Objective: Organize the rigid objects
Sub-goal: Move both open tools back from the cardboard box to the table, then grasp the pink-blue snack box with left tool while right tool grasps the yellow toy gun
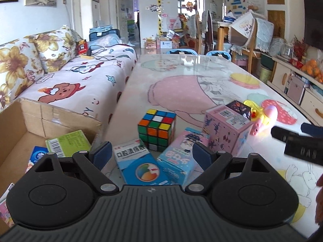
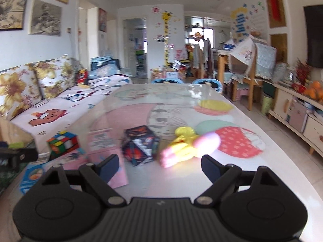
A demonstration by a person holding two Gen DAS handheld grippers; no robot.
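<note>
My left gripper point(image 1: 150, 154) is open, its blue pads either side of a blue-and-white medicine box point(image 1: 139, 166) without touching it. Beside that lie a light-blue cartoon box point(image 1: 181, 155), a Rubik's cube point(image 1: 156, 129) and a pink box point(image 1: 226, 127). My right gripper point(image 2: 159, 165) is open and empty, just short of a dark patterned cube point(image 2: 140, 145) and a yellow-and-pink toy point(image 2: 187, 146). The right gripper point(image 1: 298, 141) also shows at the right edge of the left wrist view. An open cardboard box point(image 1: 60, 117) at the left holds a green box point(image 1: 67, 144) and a blue box point(image 1: 38, 155).
The table point(image 1: 191, 76) has a glossy cartoon-print top. A sofa point(image 1: 80, 74) runs along its left side, behind the cardboard box. Chairs point(image 2: 206, 84) stand at the far end, and a low cabinet point(image 2: 298, 111) lines the right wall. A hand point(image 1: 320, 199) shows at the right edge.
</note>
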